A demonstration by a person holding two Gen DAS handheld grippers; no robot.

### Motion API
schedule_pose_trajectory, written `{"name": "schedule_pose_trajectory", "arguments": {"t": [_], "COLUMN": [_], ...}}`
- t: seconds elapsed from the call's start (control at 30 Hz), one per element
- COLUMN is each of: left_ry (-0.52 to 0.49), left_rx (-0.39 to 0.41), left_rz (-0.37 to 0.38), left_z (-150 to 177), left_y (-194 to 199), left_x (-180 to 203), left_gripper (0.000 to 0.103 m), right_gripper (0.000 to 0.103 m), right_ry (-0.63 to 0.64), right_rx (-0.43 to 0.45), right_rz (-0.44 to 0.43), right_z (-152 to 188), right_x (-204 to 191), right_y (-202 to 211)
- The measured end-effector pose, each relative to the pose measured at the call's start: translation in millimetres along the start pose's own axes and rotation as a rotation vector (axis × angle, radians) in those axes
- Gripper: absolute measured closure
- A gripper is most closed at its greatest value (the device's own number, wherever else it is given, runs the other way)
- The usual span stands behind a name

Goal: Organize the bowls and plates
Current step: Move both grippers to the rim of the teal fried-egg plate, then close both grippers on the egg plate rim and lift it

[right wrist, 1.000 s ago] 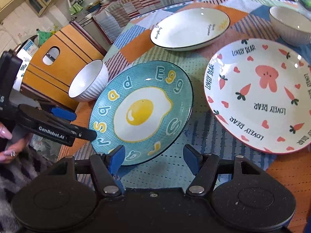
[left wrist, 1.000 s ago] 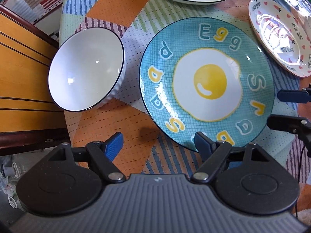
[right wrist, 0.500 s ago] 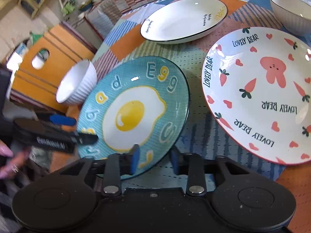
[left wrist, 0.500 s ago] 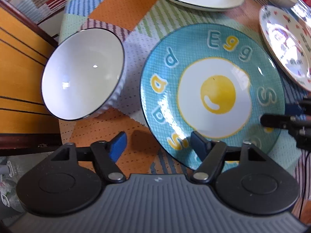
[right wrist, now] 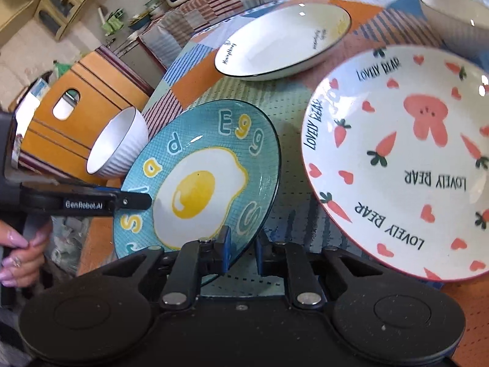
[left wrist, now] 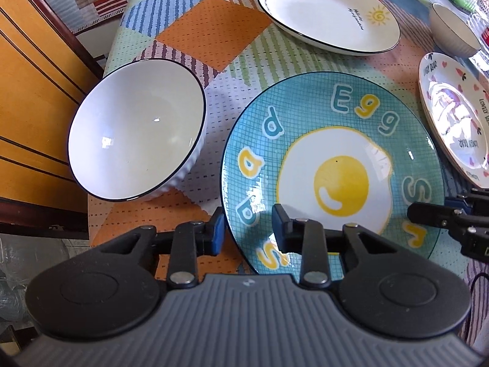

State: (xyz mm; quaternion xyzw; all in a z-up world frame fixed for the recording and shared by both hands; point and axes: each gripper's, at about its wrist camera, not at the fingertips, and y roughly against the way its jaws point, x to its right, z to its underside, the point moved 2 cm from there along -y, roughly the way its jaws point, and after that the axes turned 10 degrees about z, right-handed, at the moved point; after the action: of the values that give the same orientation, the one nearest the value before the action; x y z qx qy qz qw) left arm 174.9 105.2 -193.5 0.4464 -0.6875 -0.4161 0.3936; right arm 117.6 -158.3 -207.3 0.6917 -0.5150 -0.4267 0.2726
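Between both sets of tongs, the egg plate [left wrist: 333, 165] sits pinched at its near rim, one edge tilted up off the tablecloth [left wrist: 195, 24].

Left of the left gripper [left wrist: 249, 229], the ribbed white bowl [left wrist: 136, 128] stands just beside the plate; a sideways swing could knock it off the table edge close by. That gripper straddles the rim, one finger under and one over; whether it truly bites I cannot tell. The right gripper [right wrist: 241, 246] looks clenched on the rim's lower edge. Uneven lifting could twist the glossy plate loose. Right of it, the bear plate [right wrist: 397, 165] lies near, inviting a clash.
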Motion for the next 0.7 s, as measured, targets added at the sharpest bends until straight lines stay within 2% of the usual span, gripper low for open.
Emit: {"name": "schedule_pose_trajectory", "arguments": {"t": [0.07,0.23,0.47,0.7], "left_ry": [0.021,0.048,0.019,-0.017], "left_rx": [-0.01,-0.027,-0.034,-0.004], "left_rz": [0.007,0.024,0.048,0.081], "left_z": [-1,0,14,14], "left_y": [0,0,8,26], "left_x": [-2,-5,6,17], "left_gripper": [0.073,0.072,0.076,0.077], "right_gripper": [0.082,0.082,0.082,0.082], "right_ry": [0.024,0.073,0.11,0.112], "right_rx": [0.01,0.022,0.024,0.042], "right_rz": [0.032,0.038,0.071,0.082], "right_z": [1,-1,-3,0], "right_x": [-6,-10,-8,-2], "right_y": [2,10,23,43]}}
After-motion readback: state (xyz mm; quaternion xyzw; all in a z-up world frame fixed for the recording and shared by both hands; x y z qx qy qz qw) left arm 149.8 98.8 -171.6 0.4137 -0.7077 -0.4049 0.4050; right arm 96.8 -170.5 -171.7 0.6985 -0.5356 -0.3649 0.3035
